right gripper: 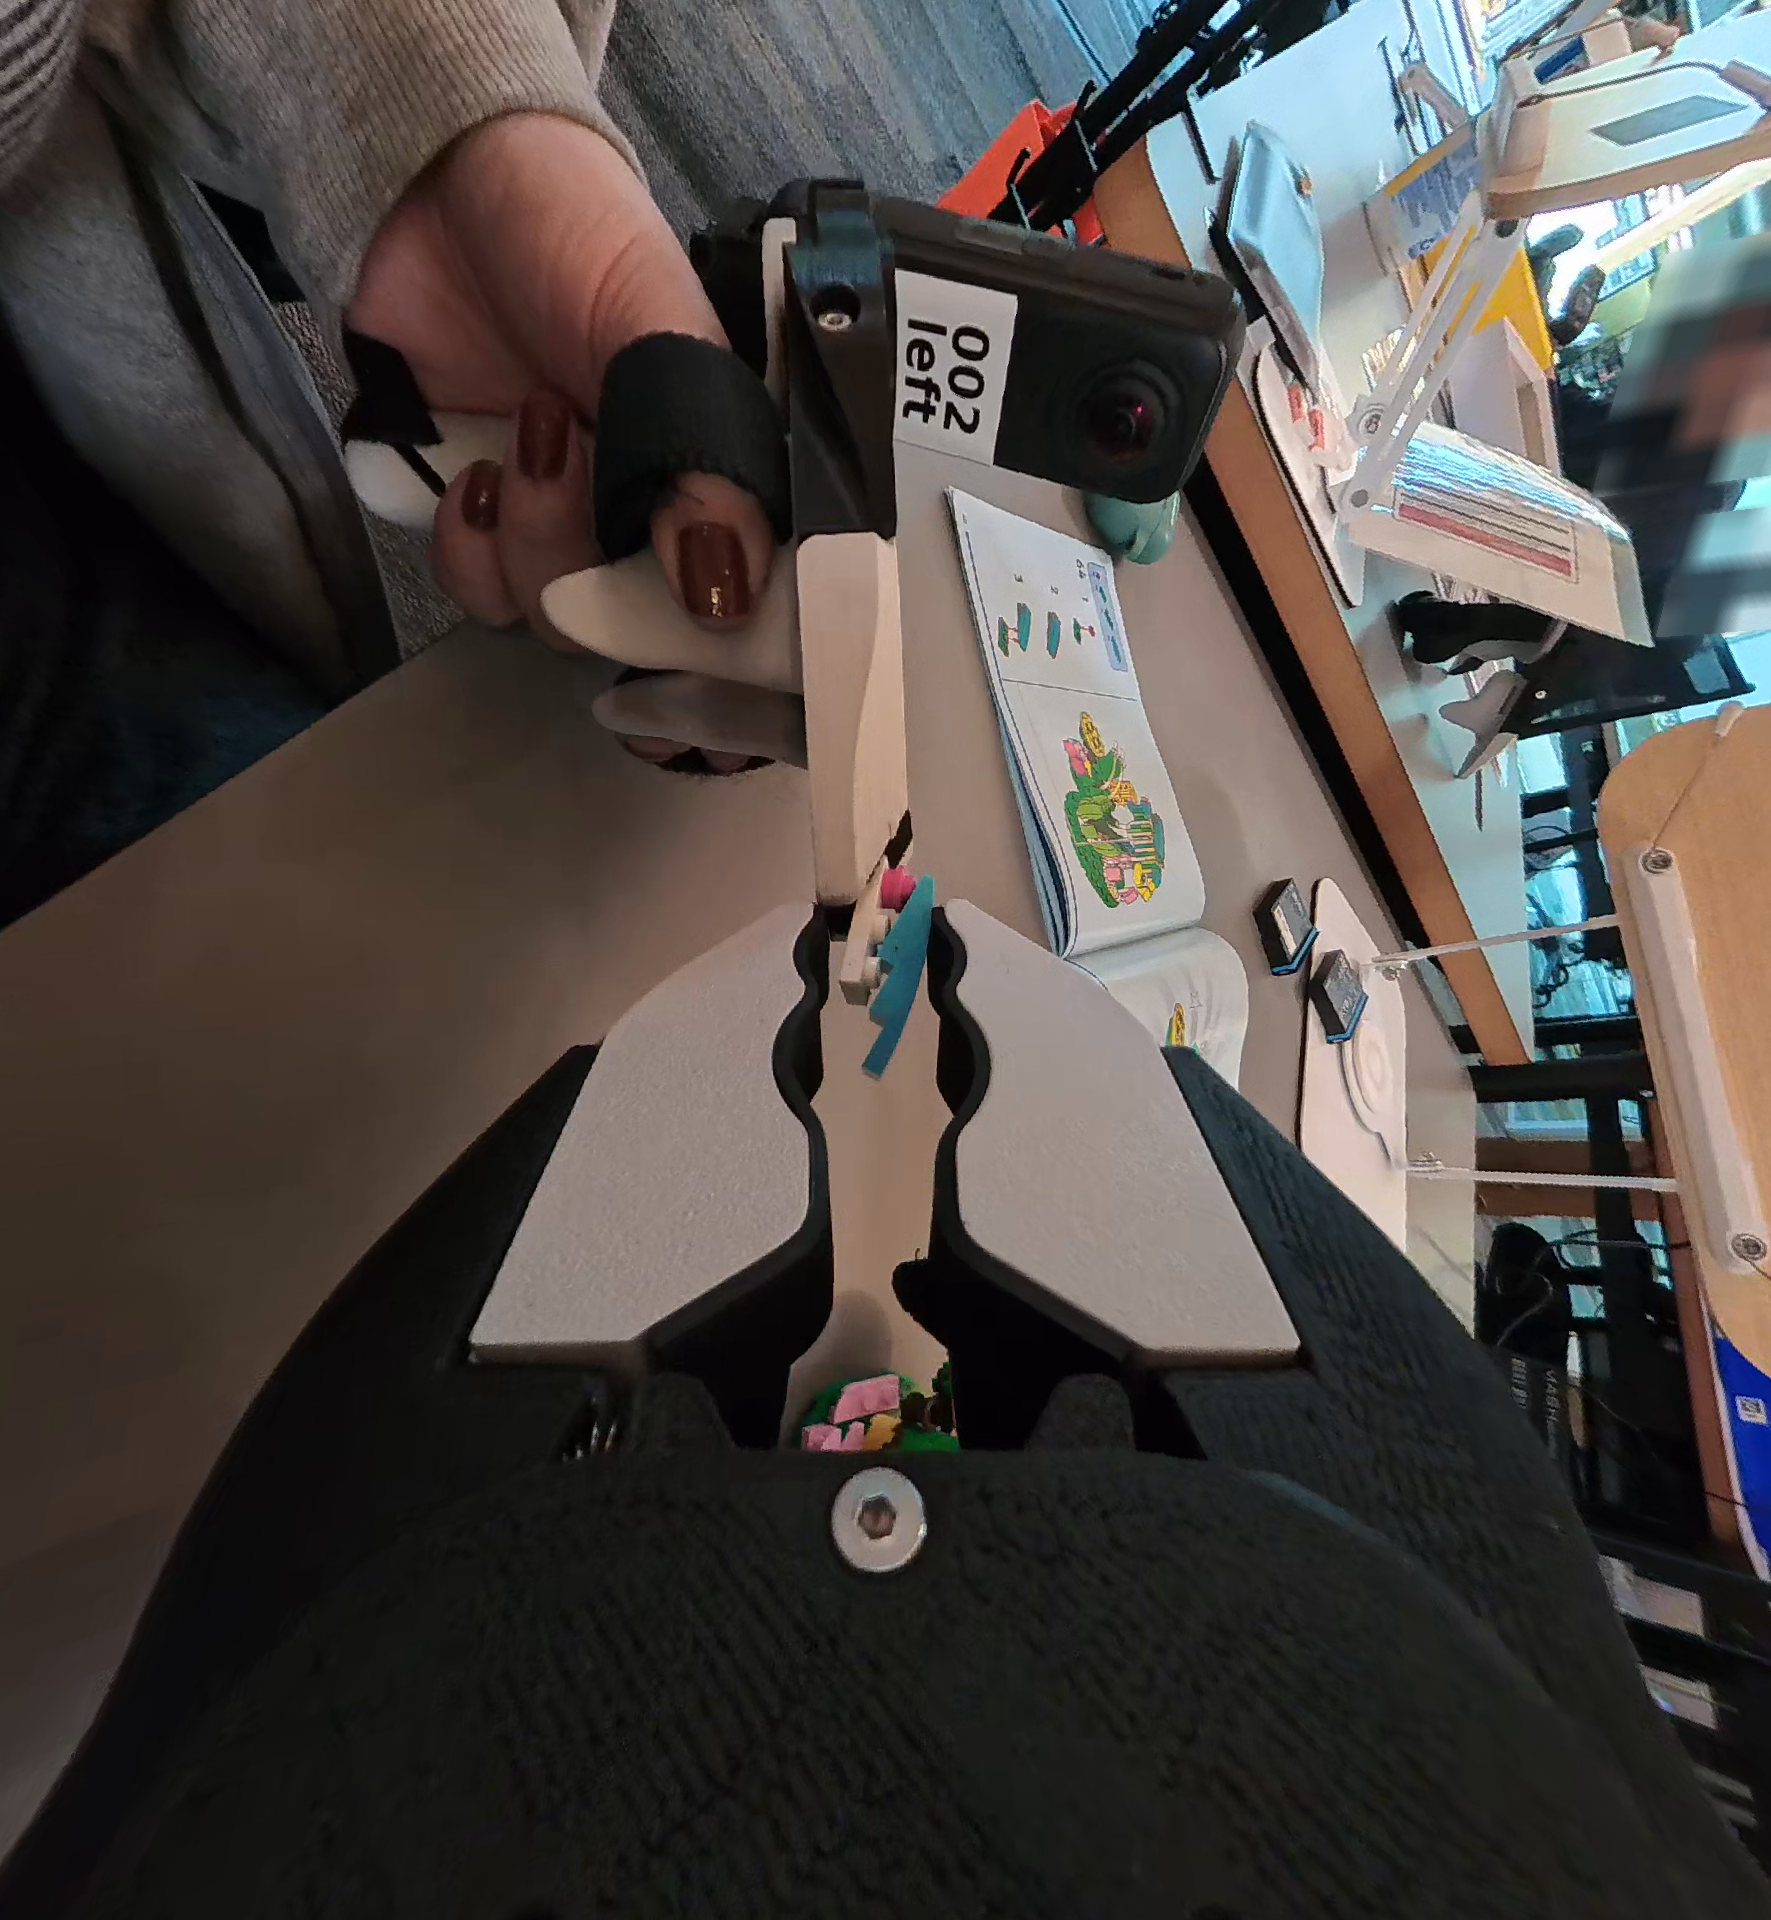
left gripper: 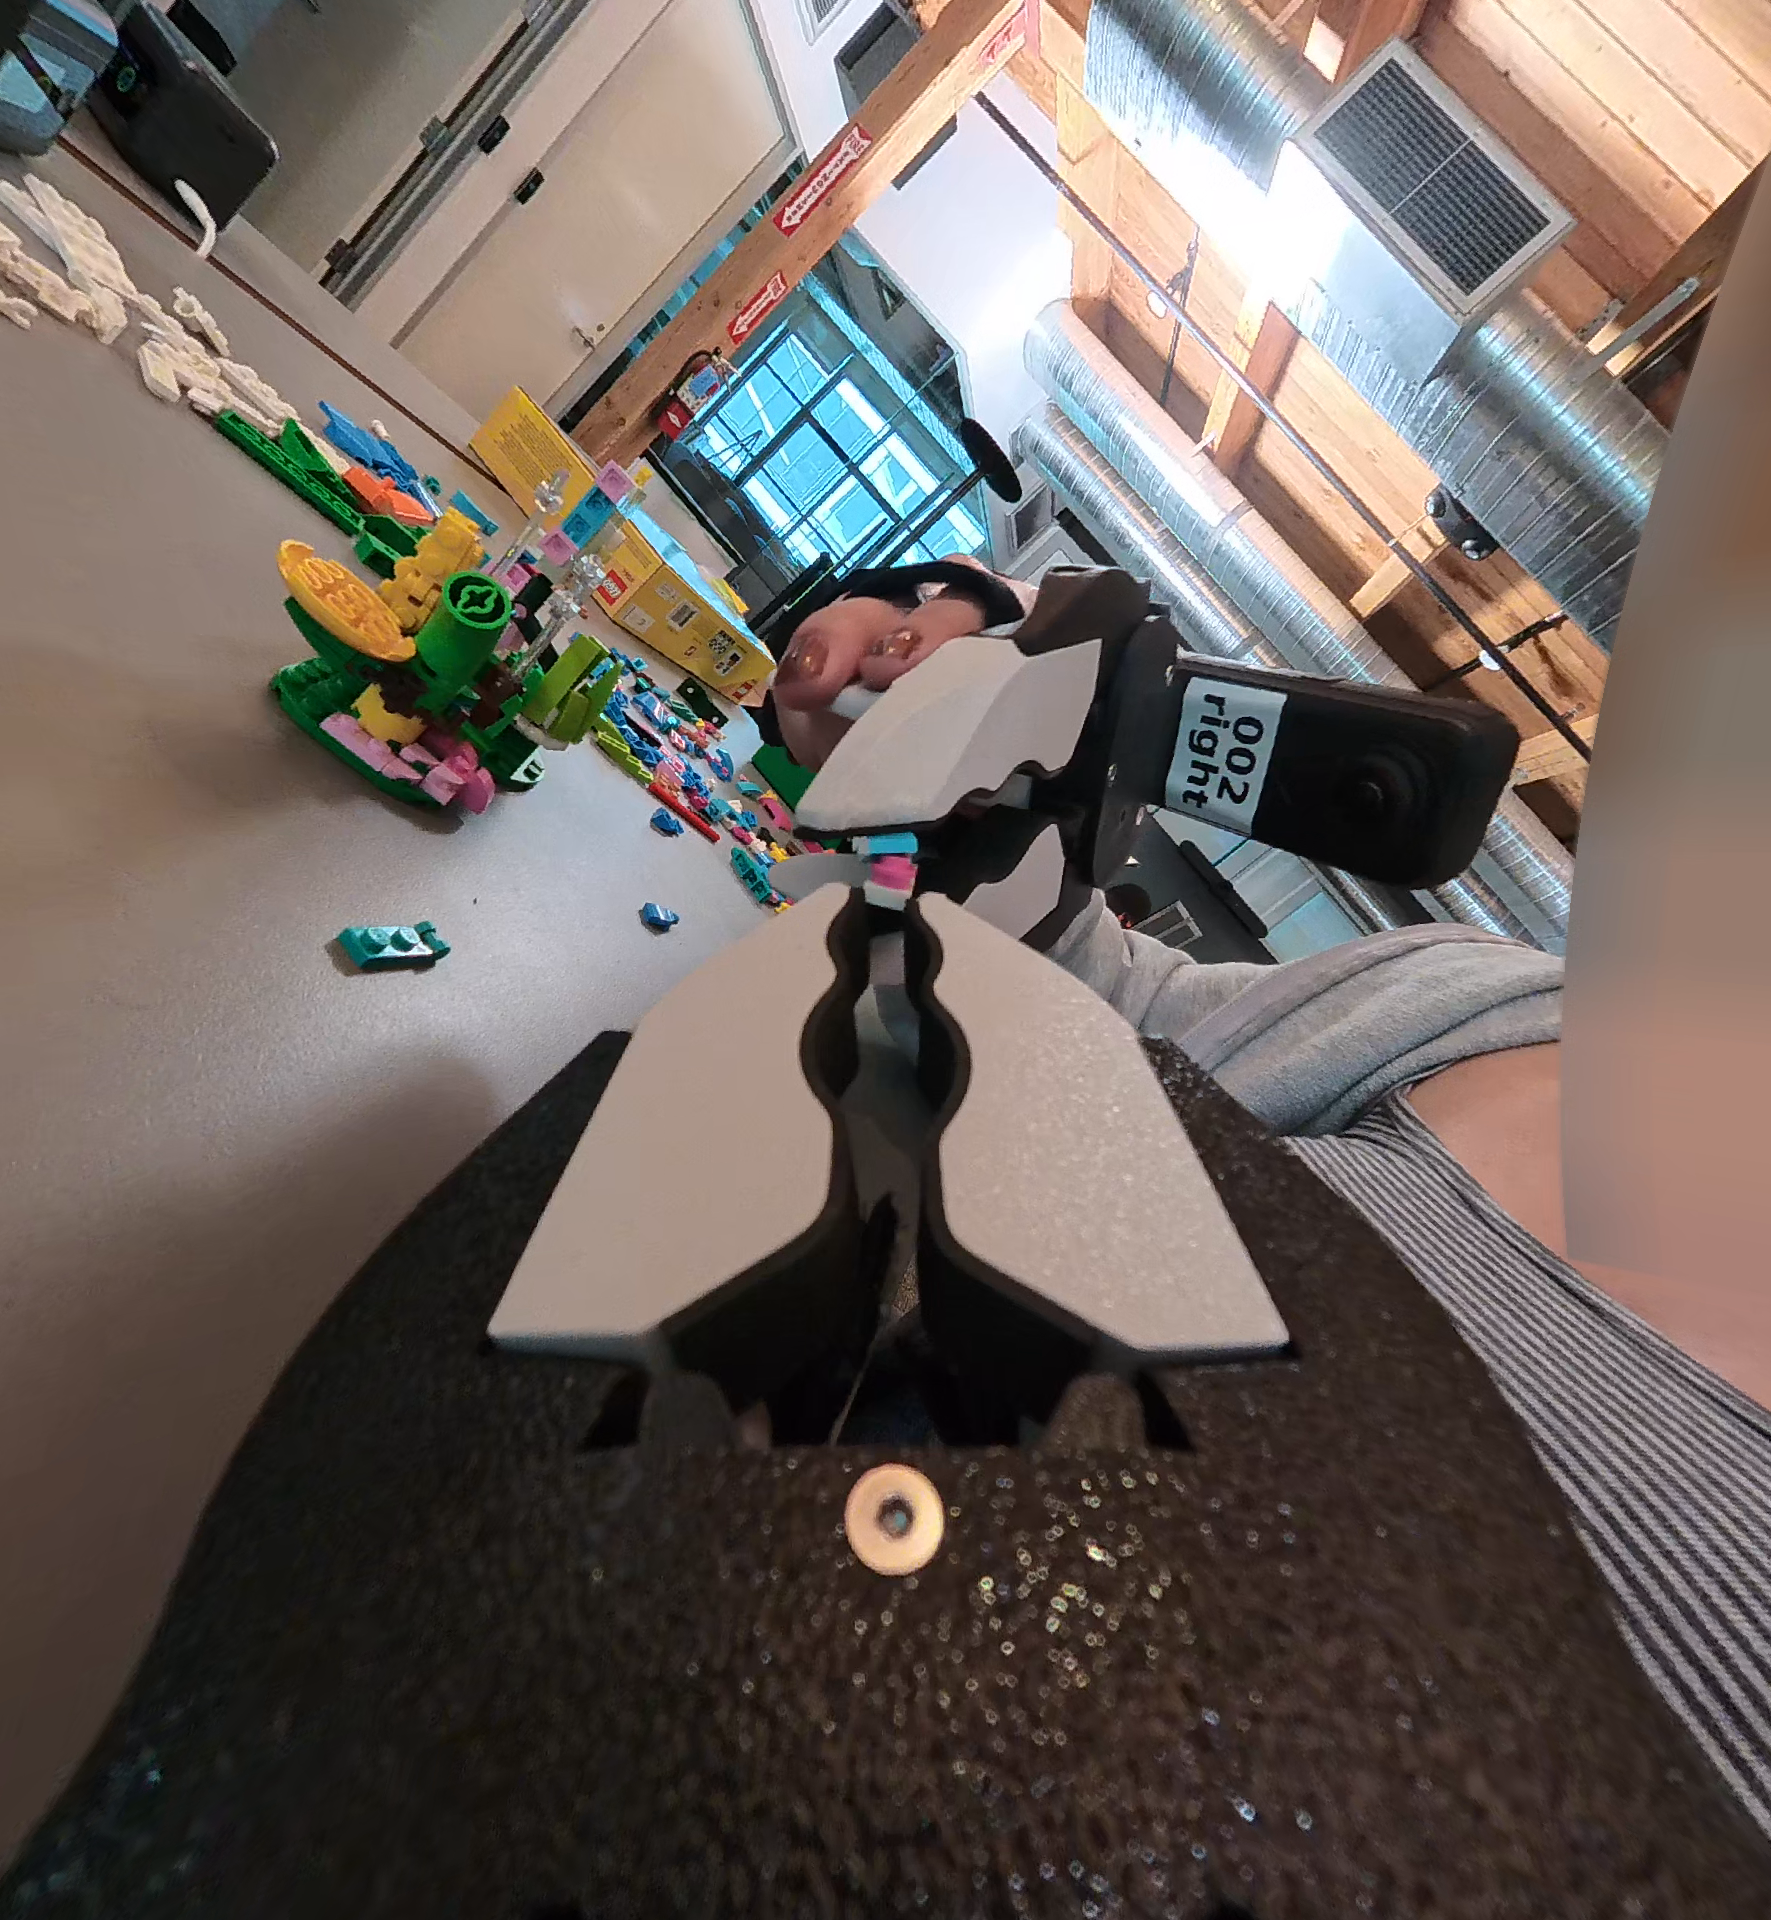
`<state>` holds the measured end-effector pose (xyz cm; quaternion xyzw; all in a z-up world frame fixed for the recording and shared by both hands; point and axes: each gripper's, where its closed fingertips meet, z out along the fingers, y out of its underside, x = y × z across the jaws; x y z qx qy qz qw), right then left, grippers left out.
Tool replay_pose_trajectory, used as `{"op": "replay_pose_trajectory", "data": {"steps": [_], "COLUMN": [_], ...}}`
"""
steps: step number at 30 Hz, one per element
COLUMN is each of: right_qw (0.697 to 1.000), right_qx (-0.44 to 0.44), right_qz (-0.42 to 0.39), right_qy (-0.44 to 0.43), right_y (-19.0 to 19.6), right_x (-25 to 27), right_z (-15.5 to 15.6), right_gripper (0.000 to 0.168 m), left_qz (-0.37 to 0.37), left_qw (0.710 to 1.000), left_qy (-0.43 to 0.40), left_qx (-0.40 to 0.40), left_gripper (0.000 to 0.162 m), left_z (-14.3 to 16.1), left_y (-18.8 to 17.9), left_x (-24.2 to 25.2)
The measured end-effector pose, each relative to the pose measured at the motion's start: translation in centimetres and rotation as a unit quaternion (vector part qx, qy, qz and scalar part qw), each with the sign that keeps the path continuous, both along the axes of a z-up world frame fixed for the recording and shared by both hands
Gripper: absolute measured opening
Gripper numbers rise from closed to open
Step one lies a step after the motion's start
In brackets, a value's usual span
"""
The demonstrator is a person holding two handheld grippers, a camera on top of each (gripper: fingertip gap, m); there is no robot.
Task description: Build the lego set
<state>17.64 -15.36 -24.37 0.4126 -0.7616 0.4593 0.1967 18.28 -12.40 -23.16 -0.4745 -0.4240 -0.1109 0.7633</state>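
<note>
My left gripper point(left gripper: 879, 912) is shut on a small sub-assembly point(left gripper: 887, 878) of white, pink and teal pieces, held in the air above the table. My right gripper point(right gripper: 883, 925) meets it head-on, its jaws closed on the teal leaf-shaped piece point(right gripper: 902, 982) and the white plate point(right gripper: 863, 956) beside it. The left gripper point(right gripper: 858, 881) comes in from above in the right wrist view; the right gripper point(left gripper: 860, 836) faces me in the left wrist view. The part-built flower model point(left gripper: 424, 665) stands on the grey table point(left gripper: 133, 1039).
Loose coloured bricks point(left gripper: 694, 758) lie past the model, with a teal plate point(left gripper: 393, 945) and a small blue piece point(left gripper: 657, 914) nearer. White pieces point(left gripper: 60, 260) and yellow boxes point(left gripper: 652, 592) lie farther off. An open instruction booklet point(right gripper: 1099, 790) lies on the table. The tips of both grippers are at nearly the same place.
</note>
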Motion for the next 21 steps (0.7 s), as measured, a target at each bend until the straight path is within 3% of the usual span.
{"op": "replay_pose_trajectory", "data": {"steps": [21], "right_qw": [0.996], "right_qx": [-0.019], "right_qz": [-0.035], "right_qy": [0.083], "right_y": [0.78], "right_x": [-0.99], "right_z": [0.05], "right_gripper": [0.011], "left_qz": [-0.007], "left_qw": [0.998], "left_qy": [0.012], "left_qx": [-0.061], "left_gripper": [0.006], "left_z": [-0.37], "left_y": [0.17], "left_x": [0.11]}}
